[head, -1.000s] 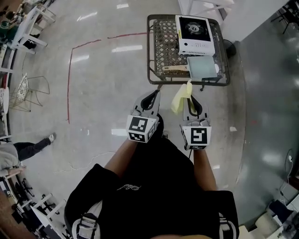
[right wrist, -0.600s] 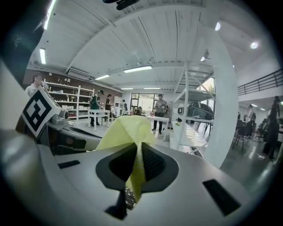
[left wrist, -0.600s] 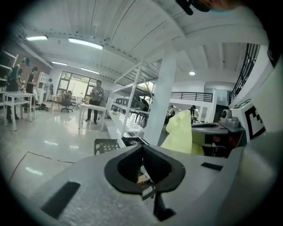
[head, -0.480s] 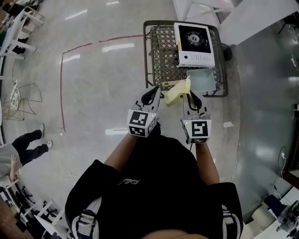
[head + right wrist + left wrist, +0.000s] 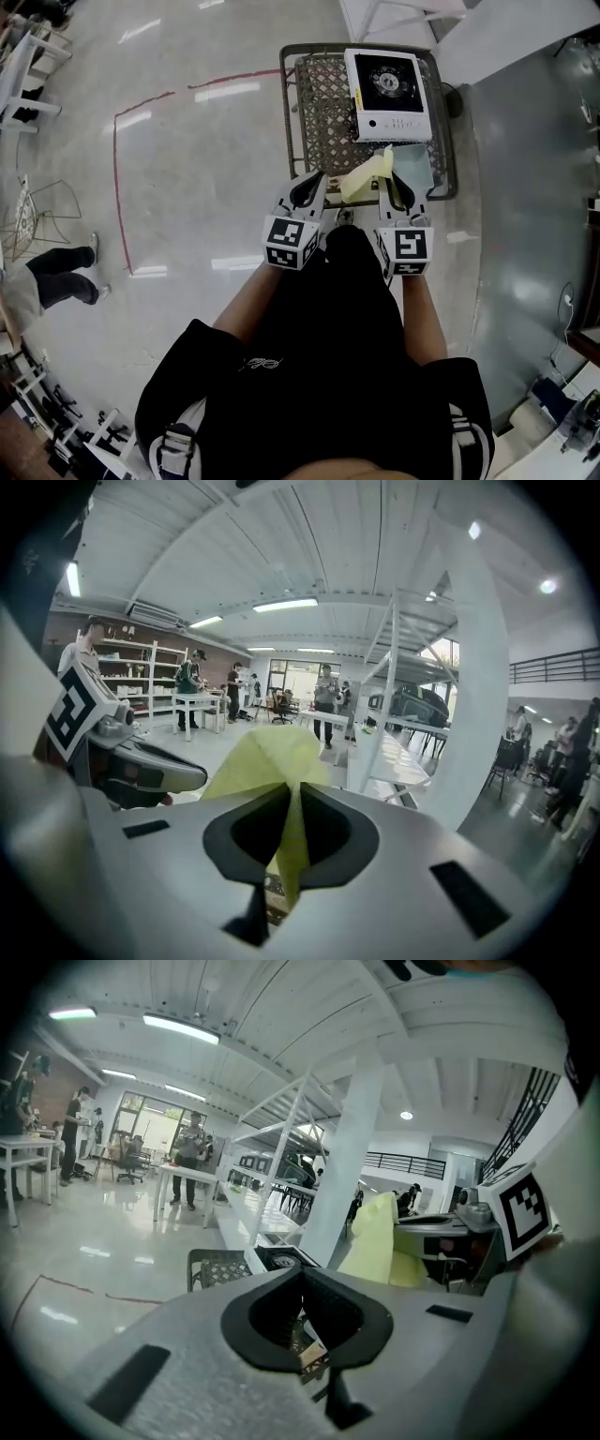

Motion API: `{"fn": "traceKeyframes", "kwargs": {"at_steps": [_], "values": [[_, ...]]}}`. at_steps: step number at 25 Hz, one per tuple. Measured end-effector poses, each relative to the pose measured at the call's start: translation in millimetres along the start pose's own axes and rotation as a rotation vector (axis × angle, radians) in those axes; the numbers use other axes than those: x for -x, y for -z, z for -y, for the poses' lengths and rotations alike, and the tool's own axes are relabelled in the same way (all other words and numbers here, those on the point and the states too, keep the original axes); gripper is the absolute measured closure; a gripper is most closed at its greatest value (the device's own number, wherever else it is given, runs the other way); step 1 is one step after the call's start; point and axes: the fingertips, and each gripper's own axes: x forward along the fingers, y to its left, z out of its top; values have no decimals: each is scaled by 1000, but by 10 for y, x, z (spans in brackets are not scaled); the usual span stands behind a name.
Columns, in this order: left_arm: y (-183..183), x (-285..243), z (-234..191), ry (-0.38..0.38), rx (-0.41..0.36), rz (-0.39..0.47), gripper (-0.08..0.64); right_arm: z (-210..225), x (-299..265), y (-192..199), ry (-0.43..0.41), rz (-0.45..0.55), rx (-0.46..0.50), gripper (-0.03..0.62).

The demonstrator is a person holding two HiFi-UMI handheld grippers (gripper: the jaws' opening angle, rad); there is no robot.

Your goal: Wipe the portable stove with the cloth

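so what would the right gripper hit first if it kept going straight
The right gripper, shut on the cloth, would likely meet the portable stove on the mesh table; depth unclear.

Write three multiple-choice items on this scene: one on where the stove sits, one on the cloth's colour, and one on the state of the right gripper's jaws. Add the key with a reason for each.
1. Where is the portable stove?
A) on the floor
B) on the mesh table, at its far right corner
C) on a chair

2. What colour is the cloth?
A) pale yellow
B) blue
C) red

3. How do the jaws of the right gripper stand?
A) wide apart and empty
B) shut on the stove's knob
C) shut on the cloth

Key:
1 B: the head view shows the stove on the table's mesh top.
2 A: the cloth looks pale yellow in every view.
3 C: the right gripper view shows the cloth pinched between the closed jaws.
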Motion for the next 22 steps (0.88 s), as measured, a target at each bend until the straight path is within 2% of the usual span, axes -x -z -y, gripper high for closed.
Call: {"fn": "traceKeyframes", "kwargs": {"at_steps": [11,17,22], "values": [[123,-812,-258,-71,6,-102,543,617,-708,383,-121,-84,18,575],[150,-1420,-345,-133,46,-163,543,940,-1145,742,-242,-180,128,575],[192,-1738,-370,-177,20,-227,543,1097,-1481,1042,-317,-271,106,575]]}}
